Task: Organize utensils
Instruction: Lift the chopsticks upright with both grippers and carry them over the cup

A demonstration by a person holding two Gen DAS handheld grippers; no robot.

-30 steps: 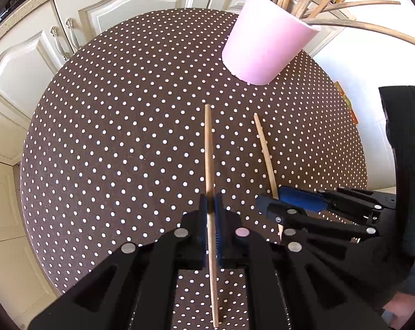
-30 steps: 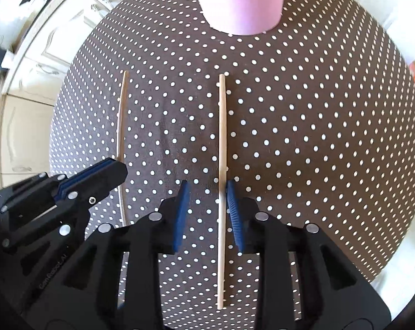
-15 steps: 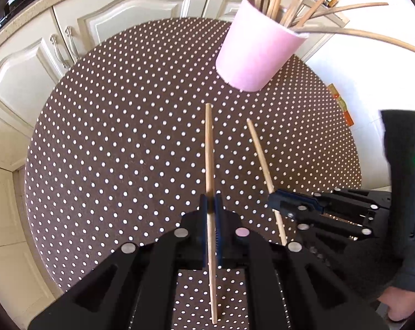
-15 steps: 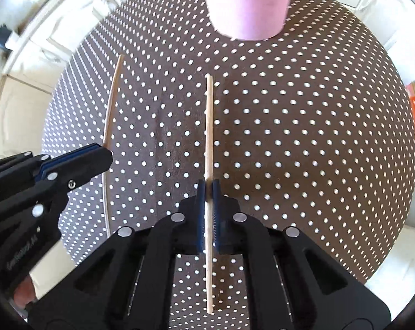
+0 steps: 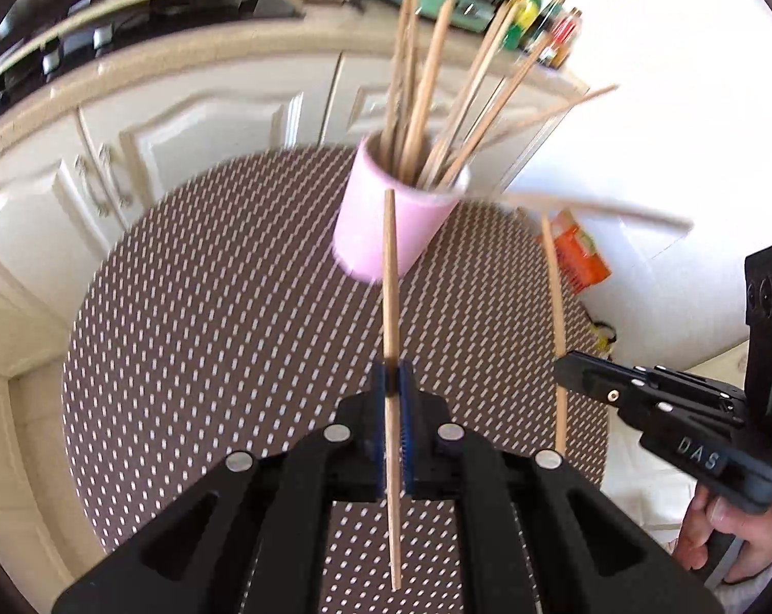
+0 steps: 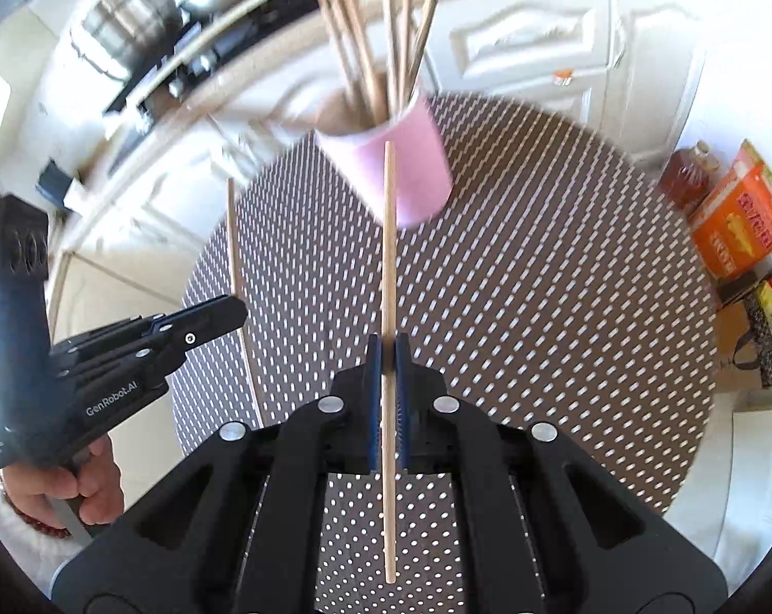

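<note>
My left gripper (image 5: 393, 376) is shut on a wooden chopstick (image 5: 390, 276) and holds it above the table, pointing toward the pink cup (image 5: 380, 227). My right gripper (image 6: 384, 350) is shut on a second wooden chopstick (image 6: 389, 235), also lifted and aimed at the pink cup (image 6: 416, 174). The cup stands upright on the dotted table and holds several wooden chopsticks (image 5: 426, 97). Each gripper shows in the other's view: the right one (image 5: 565, 371) with its chopstick (image 5: 552, 276), the left one (image 6: 237, 307) with its chopstick (image 6: 235, 250).
The round table with a brown white-dotted cloth (image 5: 222, 307) stands before cream cabinets (image 5: 181, 128). An orange box (image 6: 739, 220) and a bottle (image 6: 687, 174) stand on the floor at the right. A steel pot (image 6: 130, 20) sits on the counter.
Both grippers have lifted their chopsticks off the table and tilted up toward the cup. The right gripper closed on its chopstick a second ago.
</note>
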